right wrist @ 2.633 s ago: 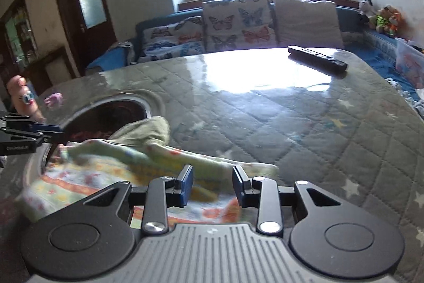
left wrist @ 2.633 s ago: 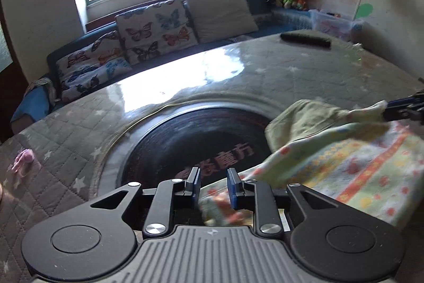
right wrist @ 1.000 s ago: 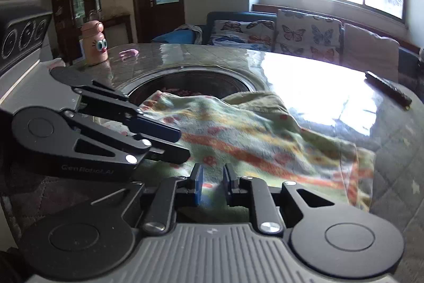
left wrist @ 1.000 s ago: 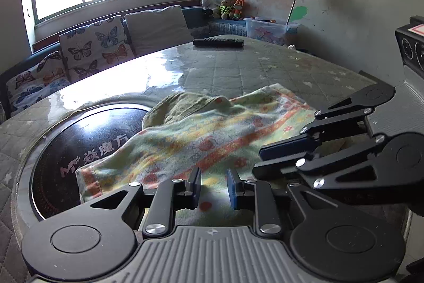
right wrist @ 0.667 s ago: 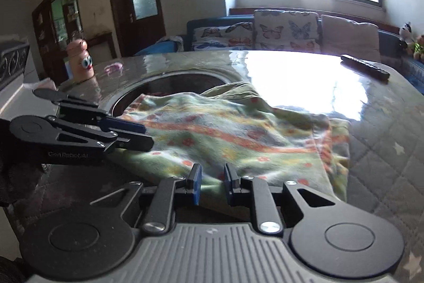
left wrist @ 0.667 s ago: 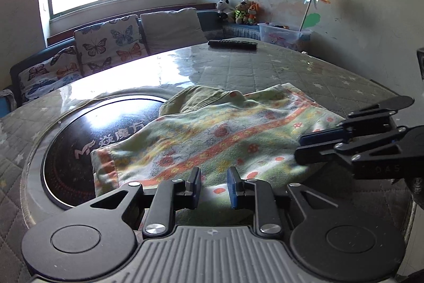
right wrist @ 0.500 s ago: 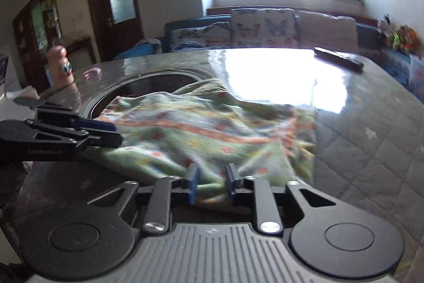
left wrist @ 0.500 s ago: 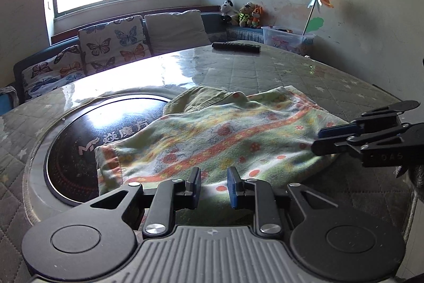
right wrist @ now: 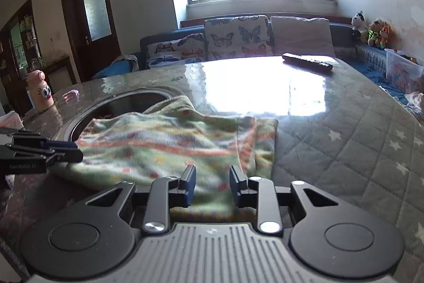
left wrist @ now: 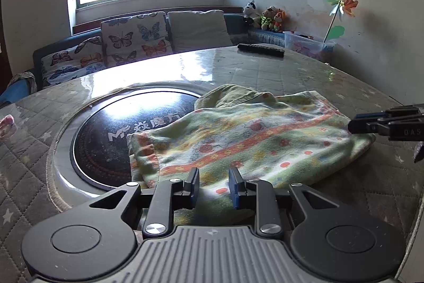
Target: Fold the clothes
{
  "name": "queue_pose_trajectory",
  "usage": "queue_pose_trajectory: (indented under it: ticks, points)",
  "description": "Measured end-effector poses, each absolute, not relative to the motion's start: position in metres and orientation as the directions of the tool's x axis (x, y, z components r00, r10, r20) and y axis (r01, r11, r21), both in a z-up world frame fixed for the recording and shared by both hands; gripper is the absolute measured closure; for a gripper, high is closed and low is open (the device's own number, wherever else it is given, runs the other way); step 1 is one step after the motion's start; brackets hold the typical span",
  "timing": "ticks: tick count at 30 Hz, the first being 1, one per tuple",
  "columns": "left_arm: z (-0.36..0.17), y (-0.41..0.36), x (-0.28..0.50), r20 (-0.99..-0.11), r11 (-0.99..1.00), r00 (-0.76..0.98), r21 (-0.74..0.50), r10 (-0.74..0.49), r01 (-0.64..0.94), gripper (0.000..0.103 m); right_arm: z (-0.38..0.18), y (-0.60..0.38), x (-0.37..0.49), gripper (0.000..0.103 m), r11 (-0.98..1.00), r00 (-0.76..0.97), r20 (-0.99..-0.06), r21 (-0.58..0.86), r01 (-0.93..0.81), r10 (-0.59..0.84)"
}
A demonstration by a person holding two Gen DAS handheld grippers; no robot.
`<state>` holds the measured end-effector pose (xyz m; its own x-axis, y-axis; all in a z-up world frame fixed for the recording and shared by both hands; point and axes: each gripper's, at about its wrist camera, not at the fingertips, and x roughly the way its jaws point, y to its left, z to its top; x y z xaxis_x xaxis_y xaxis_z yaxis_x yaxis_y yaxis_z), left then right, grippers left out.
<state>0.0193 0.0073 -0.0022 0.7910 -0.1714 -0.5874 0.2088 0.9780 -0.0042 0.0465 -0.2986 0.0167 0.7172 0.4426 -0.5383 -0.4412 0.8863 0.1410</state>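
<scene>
Two hand-held grippers work over one garment; the left hand-held gripper (left wrist: 213, 186) has its jaws opening, partly spread, with the near hem of the patterned cloth (left wrist: 246, 139) lying between and below them, no pad pressing on it; the right hand-held gripper (right wrist: 212, 184) is likewise opening, partly spread over the cloth's near edge, pinching nothing. The cloth lies folded on the quilted tabletop (right wrist: 344, 139), its left part overlapping one round black inset plate (left wrist: 111, 129). Farther left stand one pink bottle (right wrist: 39, 90) and one small pink item (right wrist: 71, 96); far right lies one remote control (left wrist: 261, 50); beyond, three cushions and three plush toys (left wrist: 265, 16).
</scene>
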Motion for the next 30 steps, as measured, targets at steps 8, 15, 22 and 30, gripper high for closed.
queue_pose_trajectory:
  ticks: [8,15,22,30]
  points:
    - [-0.004,0.026,0.023,-0.613,0.988,0.779,-0.026,-0.134,0.15,0.074,0.003,-0.298,0.069,0.076,0.892,0.692,-0.575,0.176,-0.416,0.436]
    - [0.003,0.025,0.044,-0.607,0.988,0.784,-0.018,-0.133,0.153,0.074,0.01,-0.29,0.084,0.068,0.882,0.692,-0.564,0.167,-0.44,0.451]
    - [-0.005,0.046,0.076,-0.663,0.996,0.744,-0.029,-0.08,0.081,0.074,0.006,-0.296,0.102,0.068,0.899,0.683,-0.596,0.176,-0.402,0.422]
    - [0.002,0.037,0.102,-0.65,0.994,0.756,-0.003,-0.083,0.106,0.075,0.011,-0.277,0.137,0.068,0.876,0.673,-0.582,0.162,-0.454,0.456]
